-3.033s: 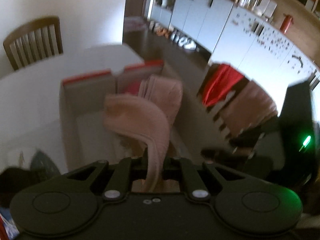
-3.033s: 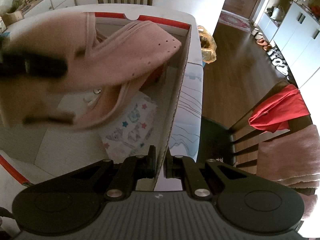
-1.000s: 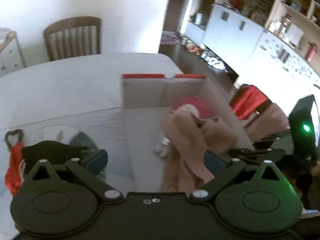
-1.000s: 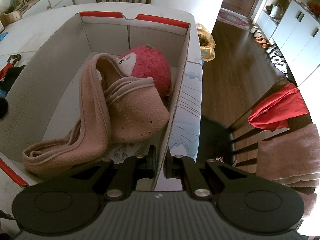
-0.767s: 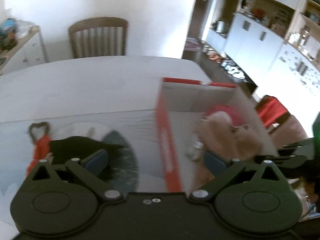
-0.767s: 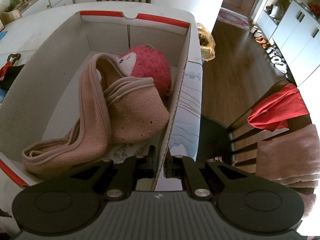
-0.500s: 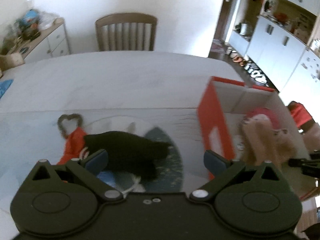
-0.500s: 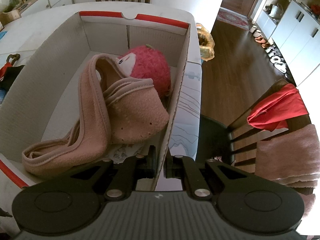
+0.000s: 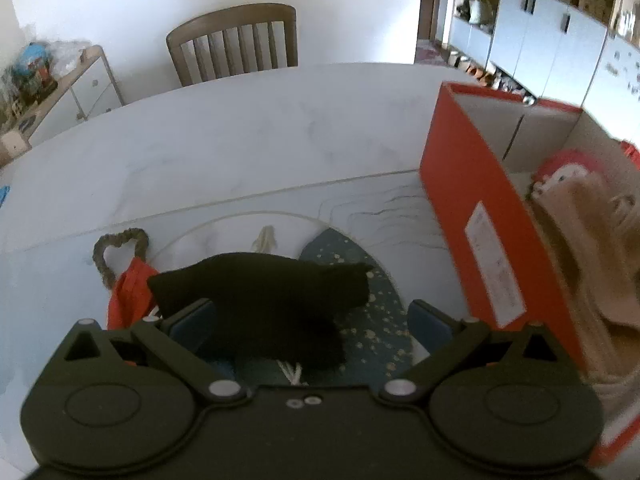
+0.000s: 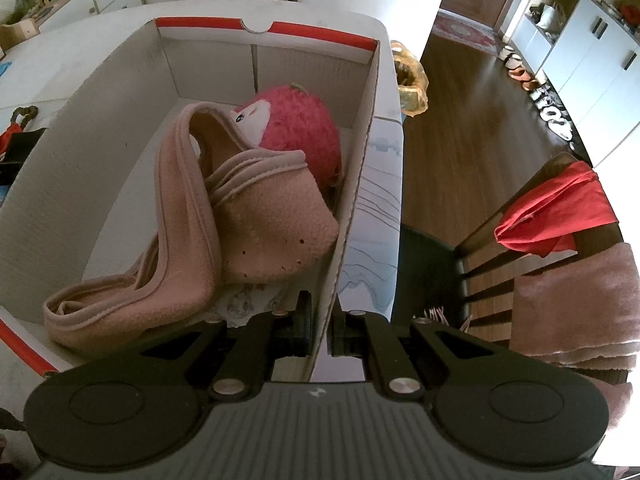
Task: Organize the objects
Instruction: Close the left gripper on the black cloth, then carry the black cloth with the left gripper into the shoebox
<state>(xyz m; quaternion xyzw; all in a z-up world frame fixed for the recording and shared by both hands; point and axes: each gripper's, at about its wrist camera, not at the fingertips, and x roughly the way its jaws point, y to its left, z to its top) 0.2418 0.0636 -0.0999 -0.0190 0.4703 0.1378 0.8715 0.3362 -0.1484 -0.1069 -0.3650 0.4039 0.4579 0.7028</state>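
Left wrist view: left gripper (image 9: 310,316) spread wide above black cloth (image 9: 264,292) on the table (image 9: 240,152).
Orange cloth (image 9: 128,292) lies left of it, orange box (image 9: 476,216) to the right. Right gripper (image 10: 319,326) is clamped on that box's right wall; pink scarf (image 10: 192,240) and red plush (image 10: 304,128) lie inside.

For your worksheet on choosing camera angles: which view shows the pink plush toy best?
The right wrist view. It looks down into the box, so the plush toy shows sharply, partly under the pink cloth. The left wrist view shows only a blurred bit of it past the box wall.
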